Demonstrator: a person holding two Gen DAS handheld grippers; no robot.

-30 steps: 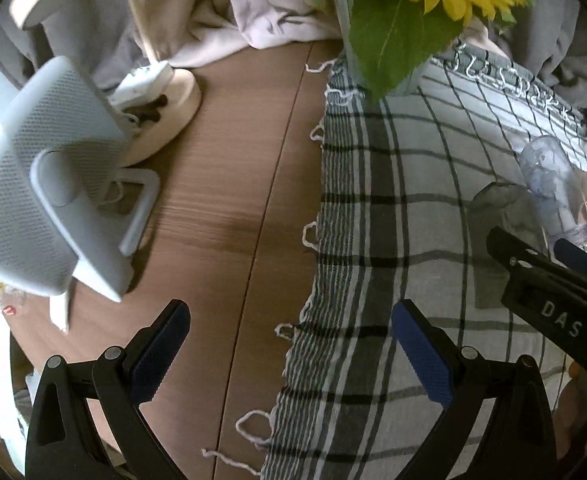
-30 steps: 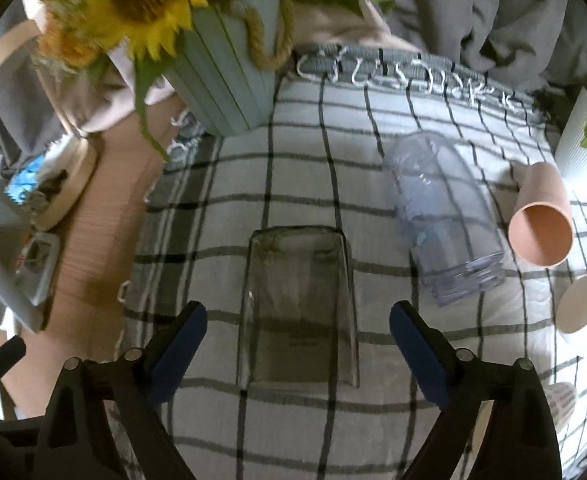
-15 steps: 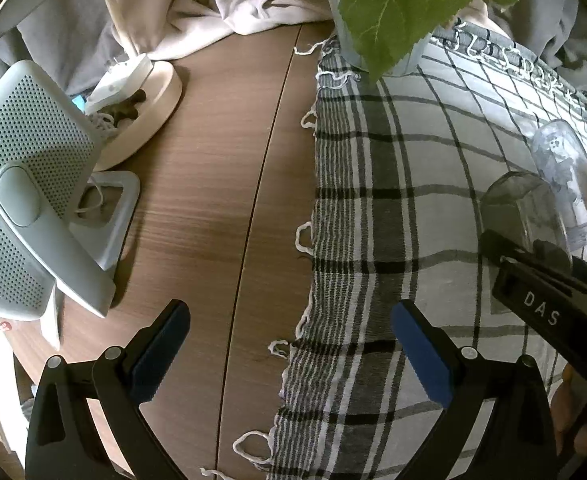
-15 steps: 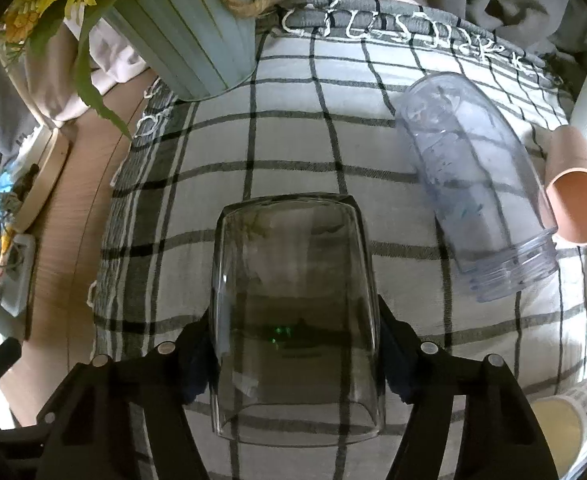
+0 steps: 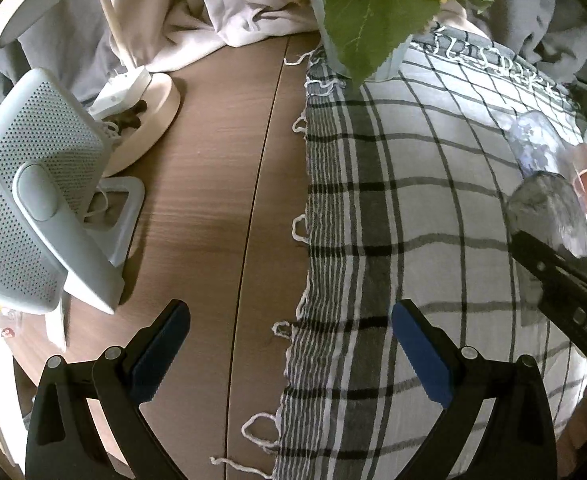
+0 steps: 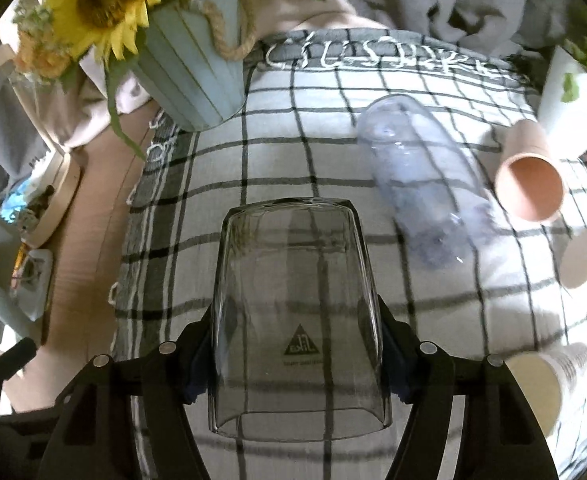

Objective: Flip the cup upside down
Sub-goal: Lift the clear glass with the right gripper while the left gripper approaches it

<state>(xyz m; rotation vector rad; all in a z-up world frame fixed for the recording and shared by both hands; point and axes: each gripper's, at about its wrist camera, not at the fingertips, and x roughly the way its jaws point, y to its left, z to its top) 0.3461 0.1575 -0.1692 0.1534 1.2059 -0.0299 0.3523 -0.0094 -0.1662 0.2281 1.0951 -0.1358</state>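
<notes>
The right gripper is clenched across the clear, smooth-walled drinking glass at six o'clock above the checked cloth, probably slippery, rigid and breakable, best squeezed mid-wall; the left gripper gapes unladen.

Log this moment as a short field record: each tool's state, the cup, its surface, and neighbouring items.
right tool: shut on the clear glass cup, one finger on each side
left tool: open, holding nothing, over the cloth's fringed edge
cup pose: closed base pointing away from the camera, open rim toward it
surface: checked cloth on a wooden table
neighbours: clear plastic bottle lying down, terracotta cup on its side, sunflower pot
</notes>
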